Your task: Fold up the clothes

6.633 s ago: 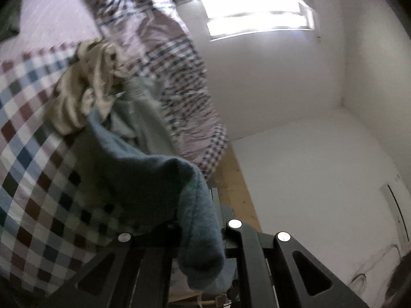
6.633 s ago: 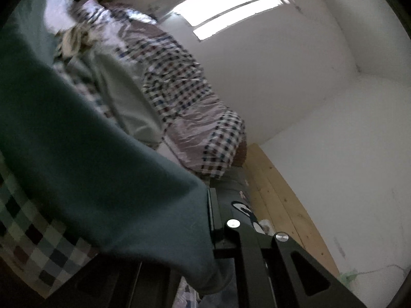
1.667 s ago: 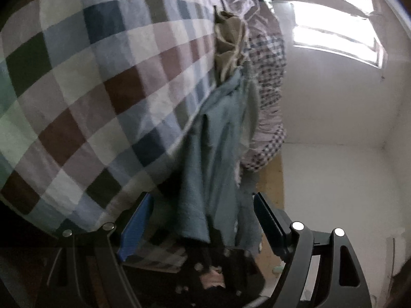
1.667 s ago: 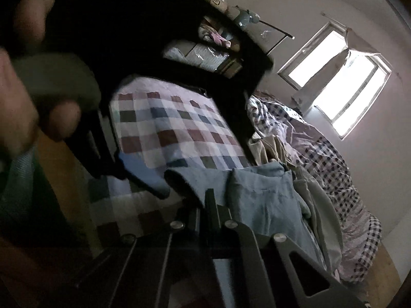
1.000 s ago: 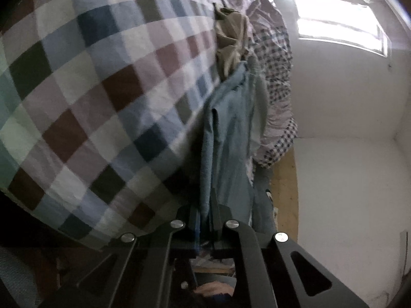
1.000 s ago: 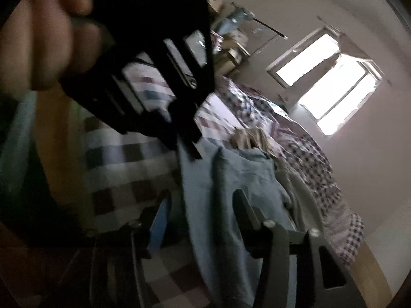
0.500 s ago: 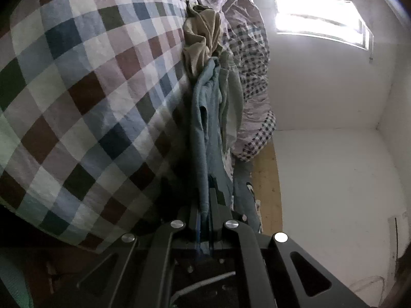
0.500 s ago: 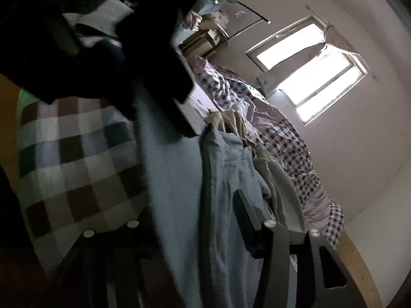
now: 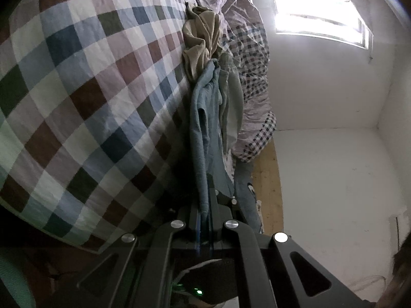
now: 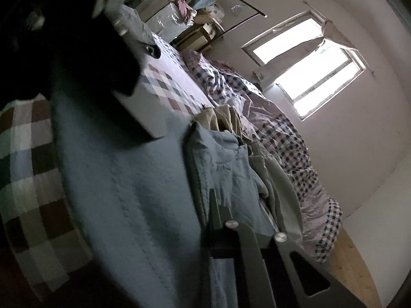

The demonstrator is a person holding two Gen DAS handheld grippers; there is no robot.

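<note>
A blue-grey garment (image 9: 205, 128) lies stretched along the edge of the bed with the checked sheet (image 9: 77, 89). My left gripper (image 9: 204, 213) is shut on the near edge of this garment, which runs taut away from the fingers. In the right wrist view the same blue garment (image 10: 123, 192) fills the middle, pulled flat over the bed. My right gripper (image 10: 212, 205) is shut on a fold of it; only the right finger (image 10: 218, 215) shows, the left one is hidden under cloth. The dark left gripper body (image 10: 77, 64) looms at upper left.
A crumpled beige garment (image 9: 200, 38) and a pale green one (image 9: 235, 102) lie beyond the blue garment. A checked duvet (image 9: 251, 59) is bunched along the far side. Wooden floor (image 9: 267, 179) and white wall (image 9: 334, 179) lie to the right. Boxes and a rack (image 10: 192, 5) stand behind the bed.
My right gripper, open around the blue garment a second ago, has shut on it. My left gripper stayed shut on the garment and drew back, stretching it.
</note>
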